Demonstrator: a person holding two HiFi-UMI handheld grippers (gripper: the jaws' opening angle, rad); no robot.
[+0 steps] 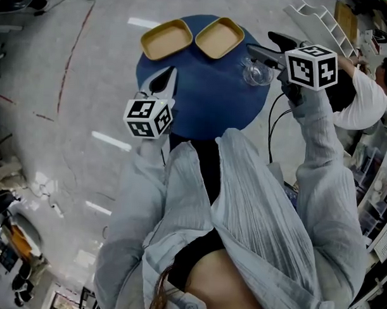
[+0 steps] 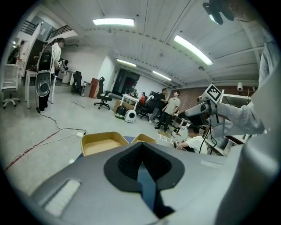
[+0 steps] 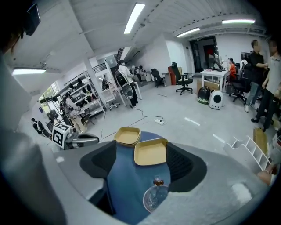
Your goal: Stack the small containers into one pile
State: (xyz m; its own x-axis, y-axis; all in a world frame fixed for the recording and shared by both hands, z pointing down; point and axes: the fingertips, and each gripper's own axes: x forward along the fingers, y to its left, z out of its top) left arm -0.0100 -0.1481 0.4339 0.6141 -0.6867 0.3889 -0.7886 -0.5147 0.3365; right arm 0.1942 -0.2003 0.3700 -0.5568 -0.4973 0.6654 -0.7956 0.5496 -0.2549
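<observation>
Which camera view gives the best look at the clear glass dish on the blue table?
The right gripper view: the glass dish lies close and large between the open jaws. The head view shows it small and far. The left gripper view does not show it.

I can't read any word, number, brand or sign in these views. The only printed marks are black-and-white square patterns on the near-left marker cube and the far-right marker cube, and they carry no letters.
</observation>
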